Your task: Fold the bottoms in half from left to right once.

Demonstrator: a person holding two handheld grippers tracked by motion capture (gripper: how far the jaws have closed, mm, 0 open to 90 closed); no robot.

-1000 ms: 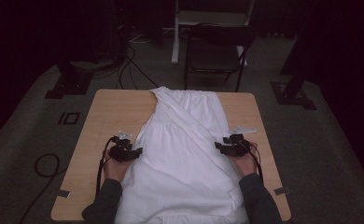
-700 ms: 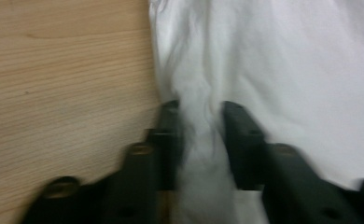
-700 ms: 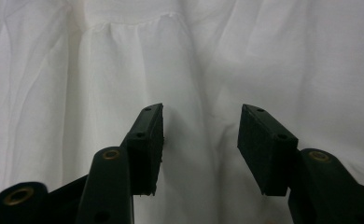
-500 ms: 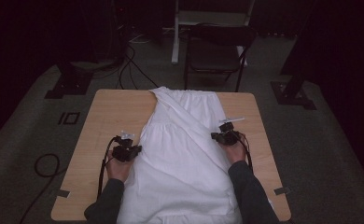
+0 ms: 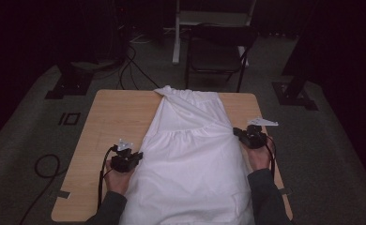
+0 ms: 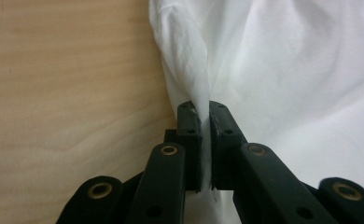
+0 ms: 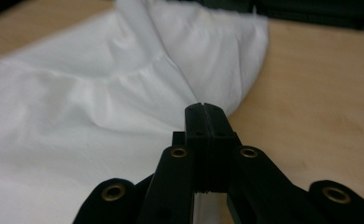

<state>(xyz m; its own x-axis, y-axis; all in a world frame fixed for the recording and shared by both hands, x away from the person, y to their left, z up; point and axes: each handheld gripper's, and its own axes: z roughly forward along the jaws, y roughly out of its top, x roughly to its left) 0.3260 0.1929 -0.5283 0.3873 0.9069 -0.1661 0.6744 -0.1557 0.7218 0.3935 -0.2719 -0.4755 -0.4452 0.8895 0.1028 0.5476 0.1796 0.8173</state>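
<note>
White garment (image 5: pixel 190 159) was seen spread lengthwise down the middle of the wooden table (image 5: pixel 115 122), its narrow top reaching the table's far edge and its wide hem hanging over the near edge. A gathered seam crossed the garment about halfway along. No containers were noted on the table.

Left gripper (image 5: pixel 133 158) was placed at the garment's left edge, near the seam. In the left gripper view the left gripper (image 6: pixel 204 122) had just been closing; its jaws were pressed almost together, with a thin pinched fold of the garment (image 6: pixel 287 70) clamped between them and rising from the tips.

Right gripper (image 5: pixel 241 133) was found at the garment's right edge, beside the seam. In the right gripper view the right gripper (image 7: pixel 204 122) had just been closing and its jaws were fully closed; white cloth was glimpsed low between them, and the garment (image 7: pixel 101 93) lay just beyond.
</note>
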